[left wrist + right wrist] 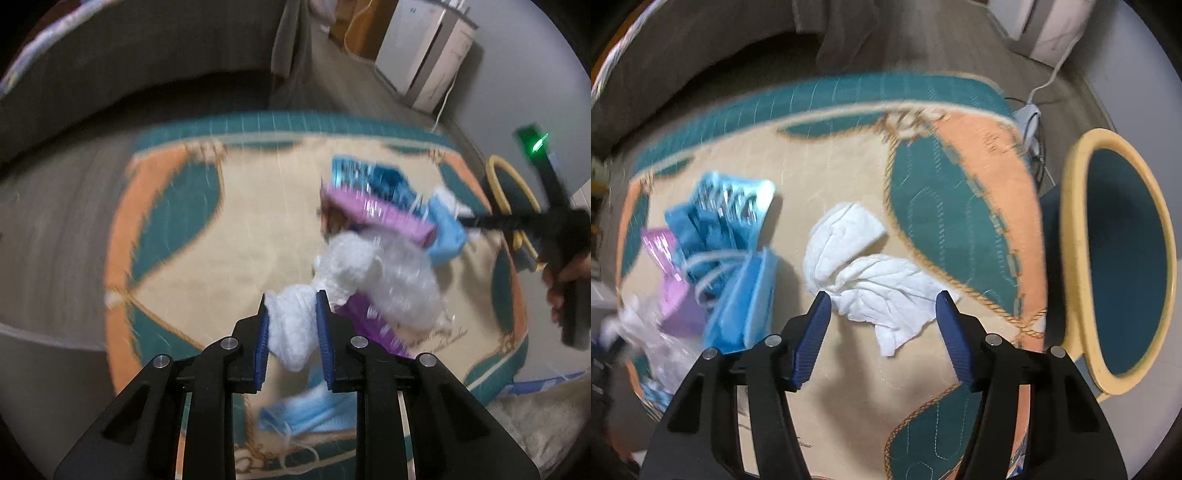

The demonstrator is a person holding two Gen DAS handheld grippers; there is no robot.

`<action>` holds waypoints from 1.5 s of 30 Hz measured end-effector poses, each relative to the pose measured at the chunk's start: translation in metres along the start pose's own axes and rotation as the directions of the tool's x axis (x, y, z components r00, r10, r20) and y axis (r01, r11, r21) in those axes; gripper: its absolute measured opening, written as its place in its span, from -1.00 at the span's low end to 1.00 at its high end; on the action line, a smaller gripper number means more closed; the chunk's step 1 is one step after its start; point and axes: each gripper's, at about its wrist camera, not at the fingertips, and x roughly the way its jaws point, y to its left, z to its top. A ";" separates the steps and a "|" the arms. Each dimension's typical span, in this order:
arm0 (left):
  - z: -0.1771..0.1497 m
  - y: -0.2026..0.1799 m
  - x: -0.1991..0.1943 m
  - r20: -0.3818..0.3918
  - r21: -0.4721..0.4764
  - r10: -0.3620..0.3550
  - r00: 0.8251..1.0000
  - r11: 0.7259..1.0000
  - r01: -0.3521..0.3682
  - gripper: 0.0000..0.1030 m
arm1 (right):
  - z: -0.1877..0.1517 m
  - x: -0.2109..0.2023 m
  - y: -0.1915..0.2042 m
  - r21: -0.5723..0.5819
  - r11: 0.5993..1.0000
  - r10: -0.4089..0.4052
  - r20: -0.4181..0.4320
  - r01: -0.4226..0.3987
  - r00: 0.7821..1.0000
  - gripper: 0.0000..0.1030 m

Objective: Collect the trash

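Tissue (291,332) clamped in left gripper (291,314); right gripper (882,295) apart over napkin (871,273).
Napkin may slip if its pads close on the edge only.

Two wrist fisheyes, both close above the patterned mat (221,229).
The left view tilts steeply down toward the far sofa; the right looks almost straight down. Both share the mat, the blue-and-pink wrappers (716,229) and the yellow-rimmed bin (1123,258).
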 end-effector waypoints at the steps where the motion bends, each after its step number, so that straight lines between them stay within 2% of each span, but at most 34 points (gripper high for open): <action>1: 0.004 -0.001 -0.006 0.025 0.005 0.008 1.000 1.000 -0.008 -0.53 | -0.001 0.004 0.002 -0.025 1.000 -0.018 -0.012 0.018 1.000 0.01; 3: 0.011 -0.004 -0.014 0.060 0.014 0.020 0.998 1.000 -0.021 -0.53 | -0.004 0.006 0.006 -0.068 0.996 -0.063 -0.008 0.063 0.998 -0.29; 4: 0.014 -0.005 -0.018 0.078 0.016 0.020 0.997 1.000 -0.021 -0.53 | -0.005 0.006 0.005 -0.068 0.996 -0.060 -0.005 0.059 0.998 -0.47; 5: 0.017 -0.005 -0.022 0.090 0.015 0.016 0.996 1.000 -0.017 -0.53 | -0.005 0.004 0.003 -0.057 0.997 -0.044 0.000 0.044 0.999 -0.85; 6: 0.020 -0.005 -0.026 0.104 0.011 0.008 0.995 1.000 -0.009 -0.53 | -0.006 0.002 0.000 -0.045 0.999 -0.030 0.003 0.030 1.000 -0.90; 13: 0.033 -0.009 -0.046 0.169 0.000 0.003 0.986 1.000 -0.003 -0.53 | 0.002 -0.043 -0.029 0.047 0.998 0.036 0.112 -0.042 0.993 -0.91; 19: 0.045 -0.017 -0.066 0.237 -0.019 -0.005 0.971 1.000 0.010 -0.53 | -0.004 -0.085 -0.035 0.075 0.993 0.078 0.199 -0.094 0.977 -0.91; 32: 0.066 -0.068 -0.089 0.299 0.023 -0.036 0.953 0.999 0.031 -0.53 | -0.027 -0.148 -0.047 0.039 0.998 0.043 0.322 -0.058 0.946 -0.91; 45: 0.084 -0.133 -0.091 0.318 0.111 -0.081 0.944 0.993 0.048 -0.53 | -0.040 -0.182 -0.093 0.111 0.991 0.022 0.395 -0.071 0.918 -0.91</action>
